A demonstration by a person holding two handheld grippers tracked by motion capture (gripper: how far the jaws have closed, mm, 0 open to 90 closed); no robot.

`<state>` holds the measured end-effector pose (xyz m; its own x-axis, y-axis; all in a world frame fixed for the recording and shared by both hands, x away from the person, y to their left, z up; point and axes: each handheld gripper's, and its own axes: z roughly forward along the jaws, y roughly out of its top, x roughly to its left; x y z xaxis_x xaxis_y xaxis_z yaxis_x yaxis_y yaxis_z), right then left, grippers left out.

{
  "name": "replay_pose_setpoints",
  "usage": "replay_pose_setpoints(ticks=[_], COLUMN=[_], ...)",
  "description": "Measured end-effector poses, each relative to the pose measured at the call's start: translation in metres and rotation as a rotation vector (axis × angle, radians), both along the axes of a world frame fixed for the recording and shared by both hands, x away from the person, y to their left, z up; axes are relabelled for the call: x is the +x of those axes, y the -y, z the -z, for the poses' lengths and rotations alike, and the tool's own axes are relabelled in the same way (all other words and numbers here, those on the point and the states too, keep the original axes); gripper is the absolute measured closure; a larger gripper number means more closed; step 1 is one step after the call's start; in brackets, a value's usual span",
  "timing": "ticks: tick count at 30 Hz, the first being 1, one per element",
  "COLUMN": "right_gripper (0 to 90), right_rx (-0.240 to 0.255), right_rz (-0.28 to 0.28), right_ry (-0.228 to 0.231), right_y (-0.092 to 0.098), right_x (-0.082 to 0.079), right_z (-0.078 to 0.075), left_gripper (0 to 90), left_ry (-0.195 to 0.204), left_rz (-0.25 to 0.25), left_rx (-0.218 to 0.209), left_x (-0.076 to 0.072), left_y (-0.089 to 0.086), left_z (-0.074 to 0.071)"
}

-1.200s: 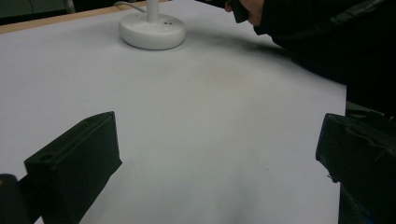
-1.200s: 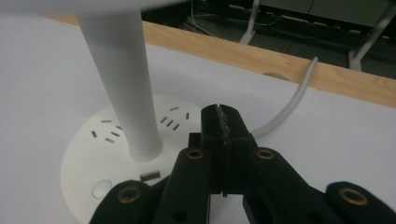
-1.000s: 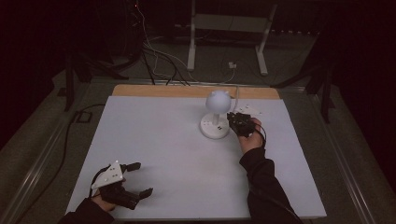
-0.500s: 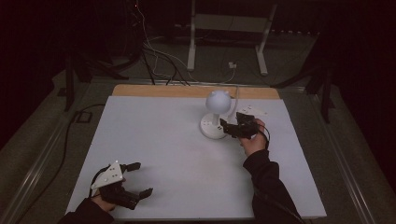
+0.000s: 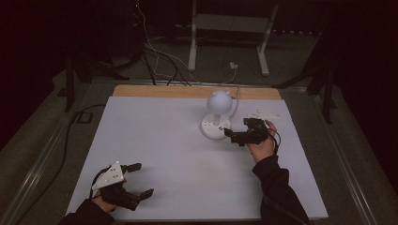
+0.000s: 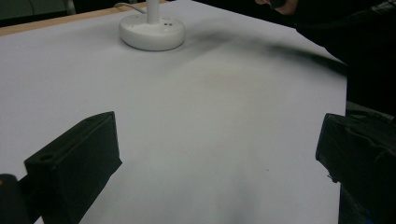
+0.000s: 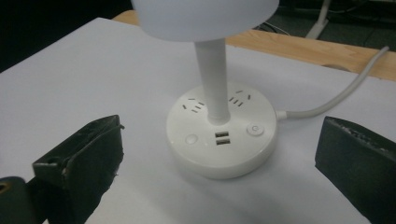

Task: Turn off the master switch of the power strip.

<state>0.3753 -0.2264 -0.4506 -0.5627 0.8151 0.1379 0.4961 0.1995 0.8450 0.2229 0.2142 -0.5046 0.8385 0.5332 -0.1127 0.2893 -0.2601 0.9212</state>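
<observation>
White rectangular tabletop (image 5: 155, 140), wooden strip along far edge. White plastic desk lamp (image 5: 217, 119) with round socket base near far edge, right of centre; no legible writing. Right gripper (image 5: 233, 136) just beside base, fingers wide apart, empty. Left gripper (image 5: 141, 179) near-left corner, spread, empty.

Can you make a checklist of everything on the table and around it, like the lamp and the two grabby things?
Surface: white table top, wooden strip along the far edge.
Job's things: white lamp, round base with sockets, two buttons, two USB ports.
Clutter: nothing seen.
Grippers: left gripper open, near front left corner; right gripper open, beside the lamp base, not touching.
Cables: white lamp cord runs off the far edge; black cables on the floor.
Surroundings: dark room, white metal stand behind.
</observation>
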Motion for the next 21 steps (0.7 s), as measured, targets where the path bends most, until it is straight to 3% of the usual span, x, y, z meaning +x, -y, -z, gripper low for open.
replay_pose_setpoints(ticks=[6,21], right_gripper=[0.0,0.0], right_rx=[0.017,0.003], right_rz=[-0.027,-0.123], right_ry=[0.012,0.019], right_y=[0.004,0.008], right_x=[-0.016,-0.060], right_z=[-0.005,-0.002], left_gripper=[0.3,0.3], left_ry=[-0.001,0.001], left_rz=[0.000,0.003], left_rx=[0.000,0.000], left_x=[0.000,-0.001], left_y=[0.000,0.000], left_z=[0.000,0.000])
